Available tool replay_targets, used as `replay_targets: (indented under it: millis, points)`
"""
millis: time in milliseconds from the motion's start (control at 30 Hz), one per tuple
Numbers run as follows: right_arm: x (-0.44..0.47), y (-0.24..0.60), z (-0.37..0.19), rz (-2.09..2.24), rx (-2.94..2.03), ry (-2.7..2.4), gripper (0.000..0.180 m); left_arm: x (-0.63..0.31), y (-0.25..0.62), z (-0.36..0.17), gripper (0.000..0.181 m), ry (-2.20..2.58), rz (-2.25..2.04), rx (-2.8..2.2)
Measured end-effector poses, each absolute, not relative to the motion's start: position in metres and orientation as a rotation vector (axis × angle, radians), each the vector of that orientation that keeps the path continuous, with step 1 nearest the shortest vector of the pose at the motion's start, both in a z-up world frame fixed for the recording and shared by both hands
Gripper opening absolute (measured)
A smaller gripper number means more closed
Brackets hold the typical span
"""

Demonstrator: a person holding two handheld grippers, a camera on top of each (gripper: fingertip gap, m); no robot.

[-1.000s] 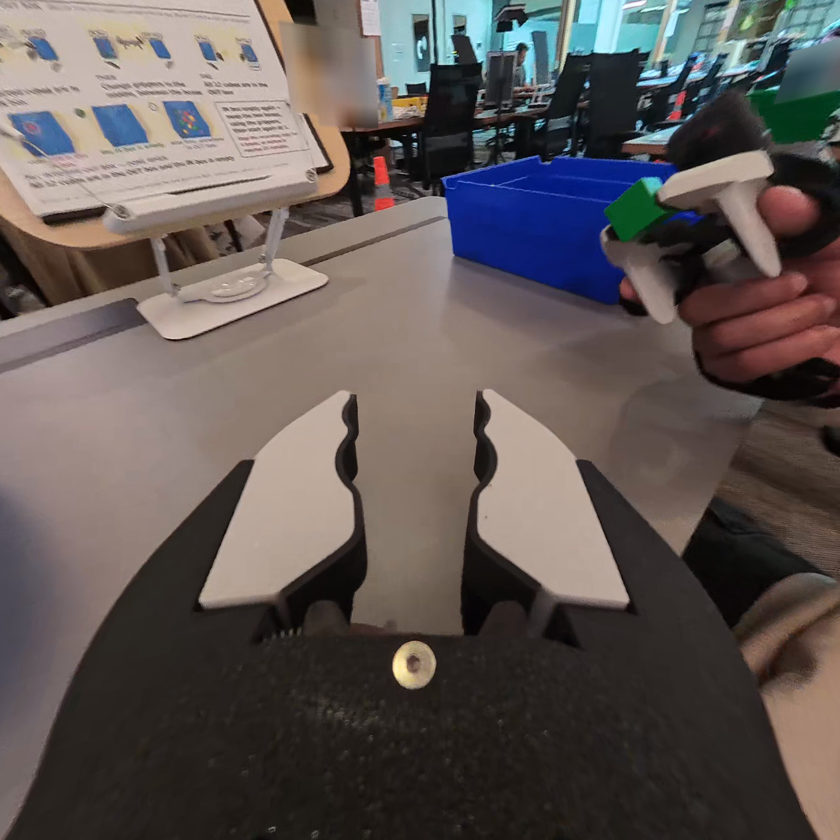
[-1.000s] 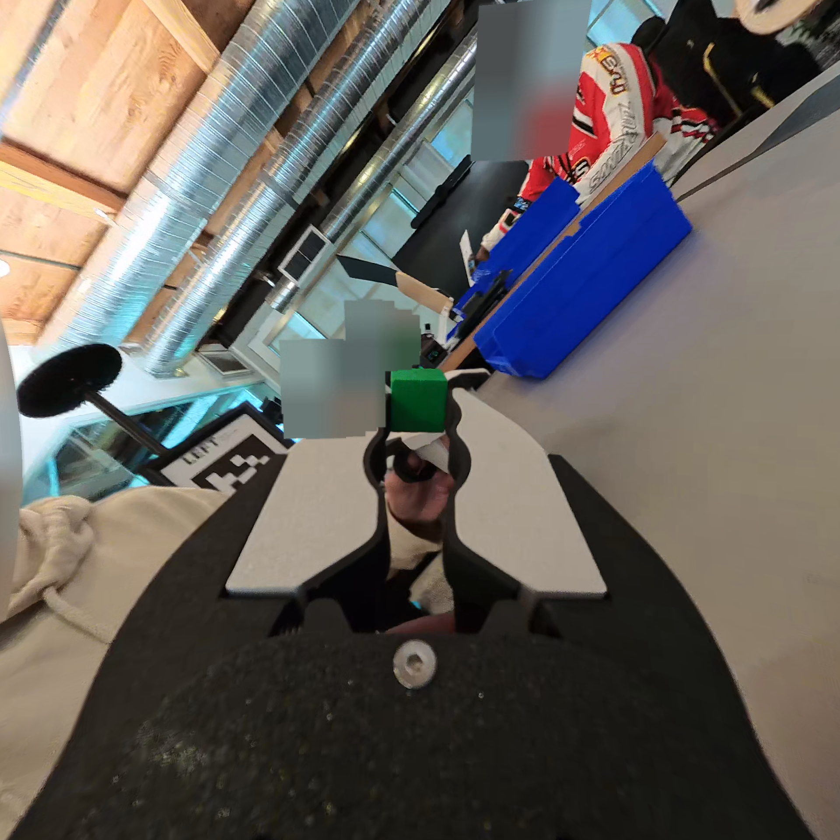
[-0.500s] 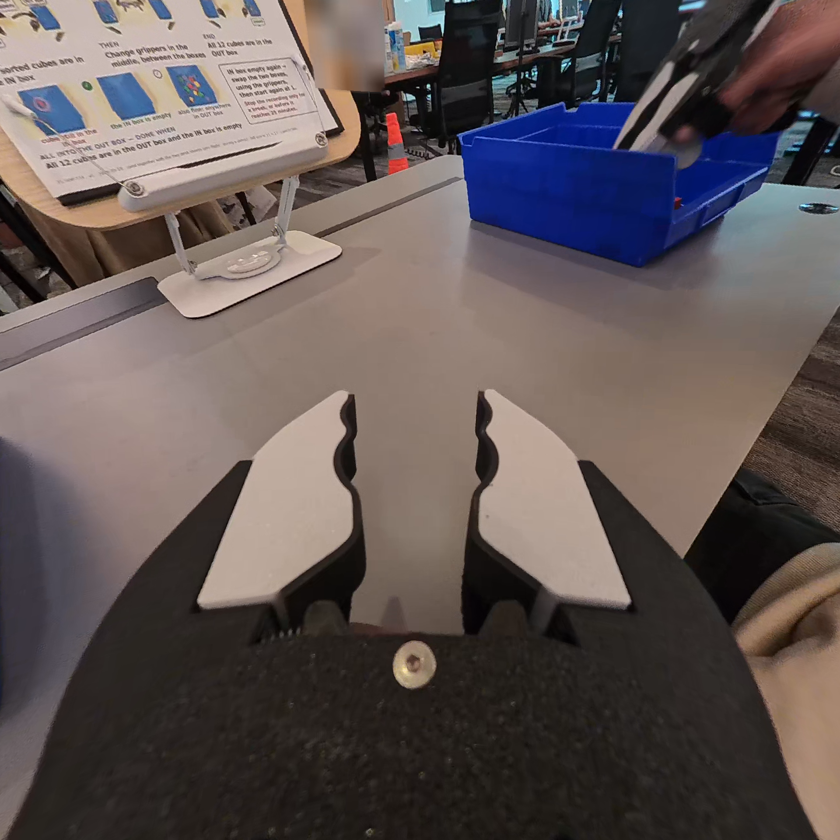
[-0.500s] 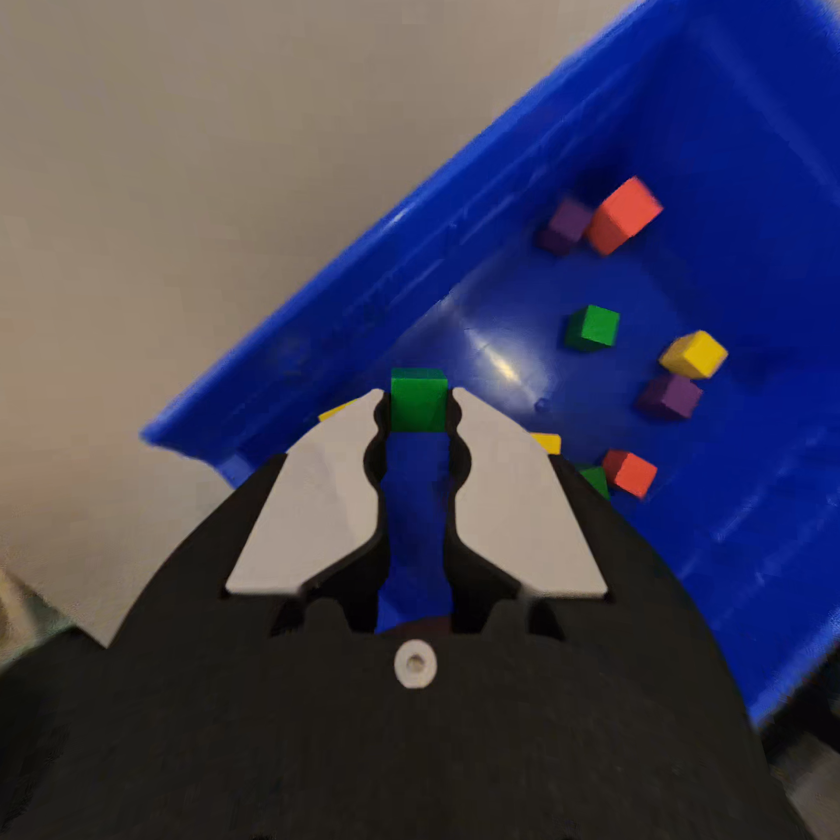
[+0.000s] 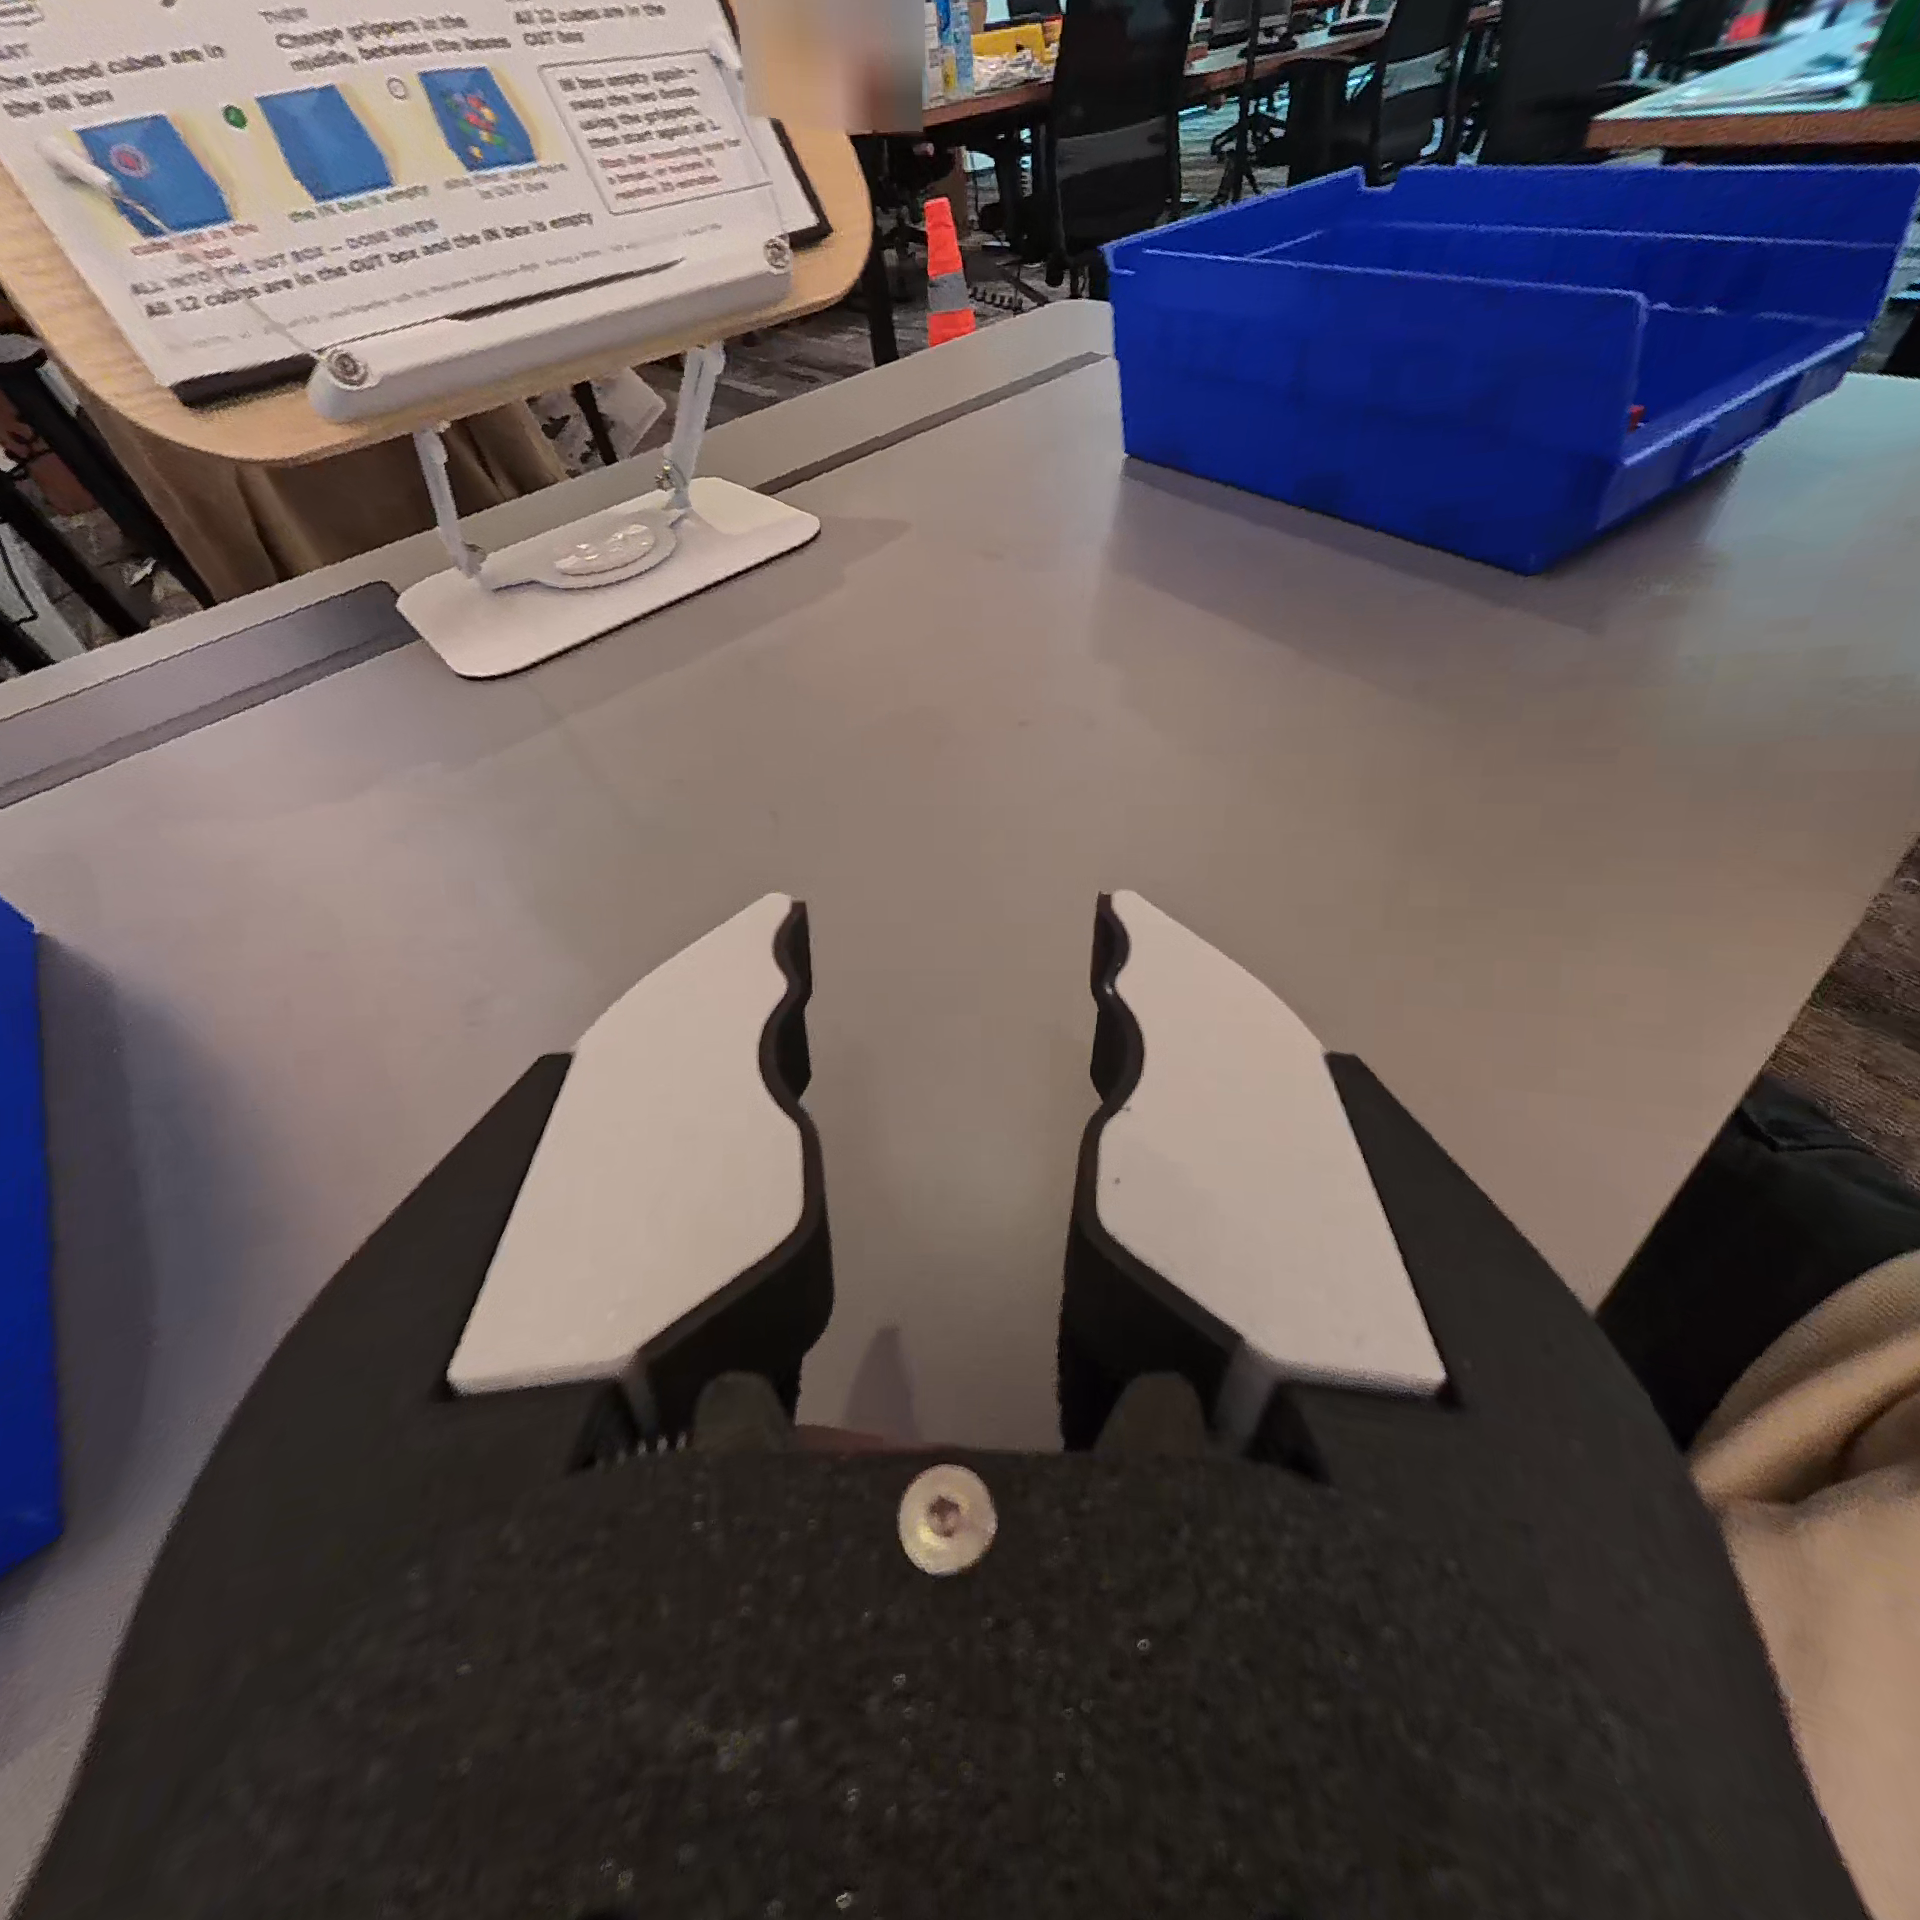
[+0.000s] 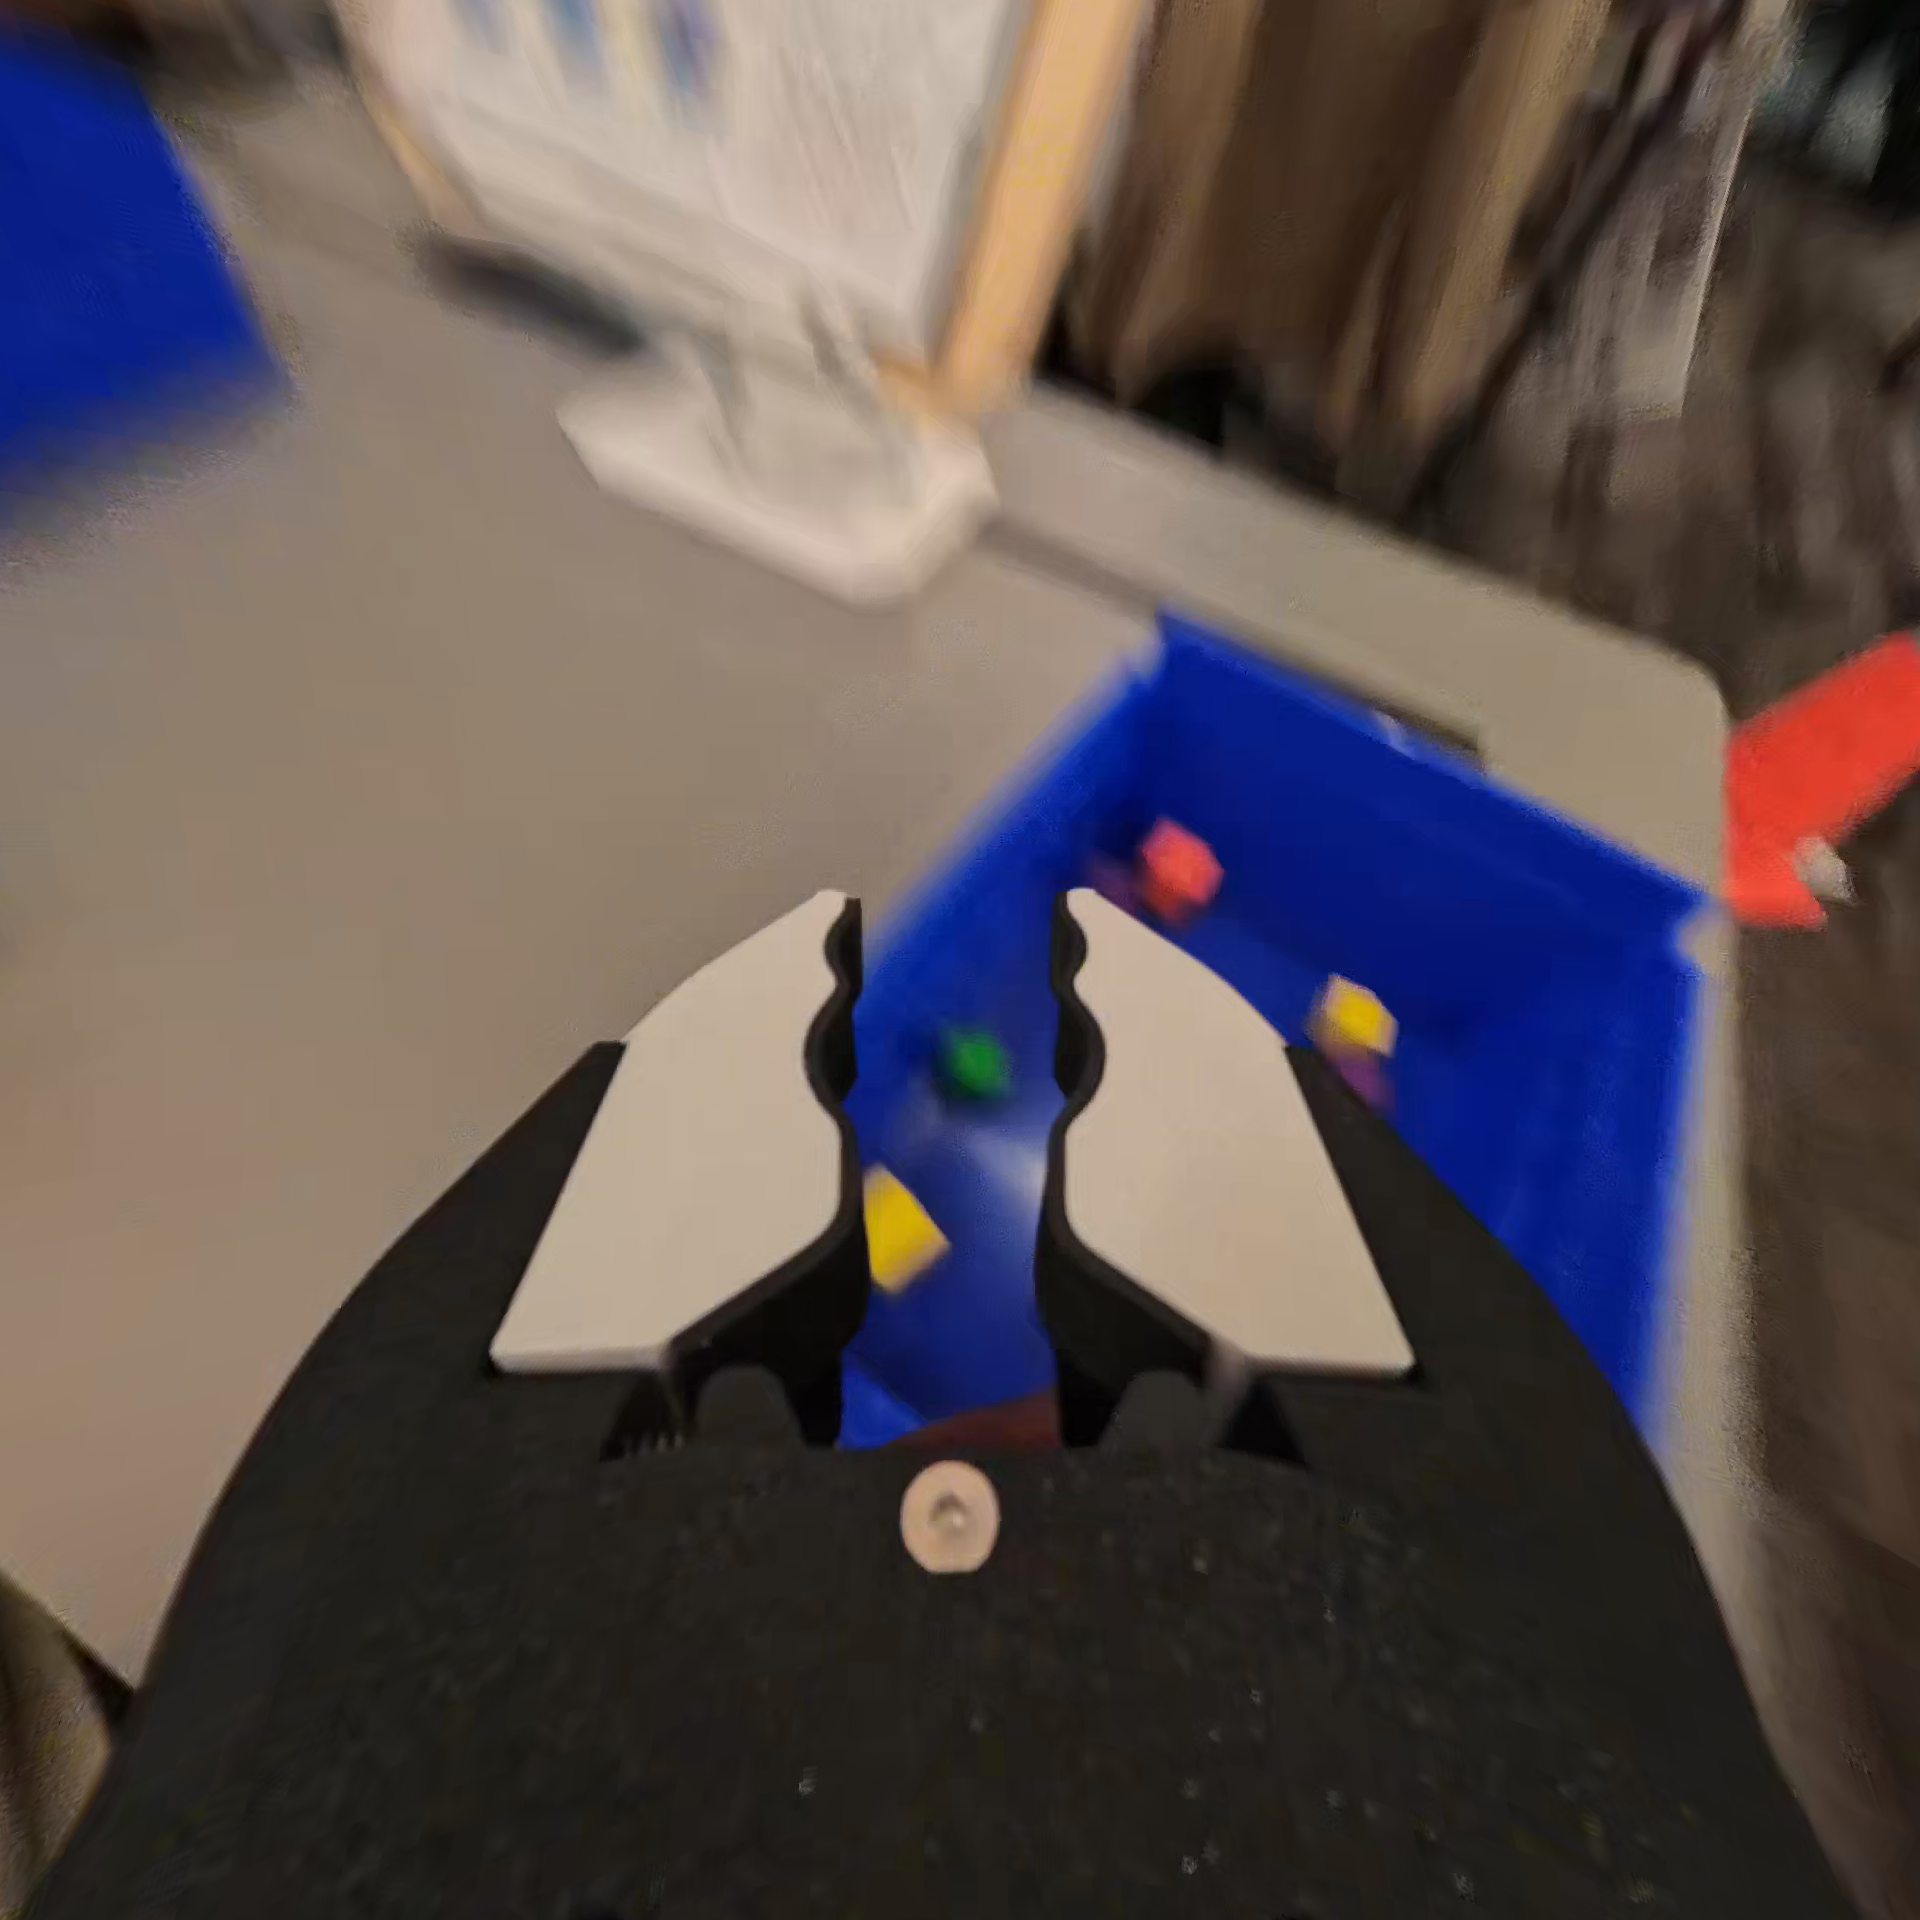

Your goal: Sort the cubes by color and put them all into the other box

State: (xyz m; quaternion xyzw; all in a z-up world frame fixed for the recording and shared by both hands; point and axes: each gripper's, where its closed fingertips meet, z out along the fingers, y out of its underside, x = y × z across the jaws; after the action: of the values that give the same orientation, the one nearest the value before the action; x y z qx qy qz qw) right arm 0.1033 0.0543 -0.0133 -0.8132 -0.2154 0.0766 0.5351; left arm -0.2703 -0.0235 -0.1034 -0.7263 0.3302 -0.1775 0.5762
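L gripper (image 5: 943,914) idles over the grey table (image 5: 1143,748), tongs wide, nothing held; blue box (image 5: 1455,343) at 1 o'clock, instruction stand (image 5: 603,561) at 11. R gripper (image 6: 958,914) hangs above that box (image 6: 1455,831), tongs parted narrow, empty. Green cube (image 6: 971,1060) lies on box floor at 12, yellow cube (image 6: 899,1226) nearer, red cube (image 6: 1179,868) at 1. View v. blurred. Prob. drop step done; next calls for a swing to the other box (image 6: 104,260) at 10 for another cube.
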Motion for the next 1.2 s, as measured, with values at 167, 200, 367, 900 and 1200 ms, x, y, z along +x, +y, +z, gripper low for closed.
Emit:
replay_targets:
  millis: [167, 200, 367, 900, 1200]
  points:
    - [-0.037, -0.014, -0.008, 0.664, -1.557, -0.359, 0.03, -0.28, -0.007, -0.106, 0.05, 0.634, -0.412, -1.796]
    - [-0.055, -0.017, -0.028, 0.647, -1.595, -0.364, 0.034, -0.283, -0.004, -0.106, 0.051, 0.596, -0.413, -1.821]
    - [-0.083, -0.021, -0.089, 0.466, -1.701, -0.35, 0.039, -0.303, 0.0, -0.106, 0.051, 0.499, -0.251, -1.84]
    - [-0.095, -0.03, -0.103, 0.435, -1.718, -0.417, 0.04, -0.304, -0.016, -0.13, 0.056, 0.51, -0.282, -1.909]
    - [-0.096, -0.03, -0.104, 0.386, -1.724, -0.428, 0.04, -0.307, -0.015, -0.128, 0.055, 0.503, -0.271, -1.903]
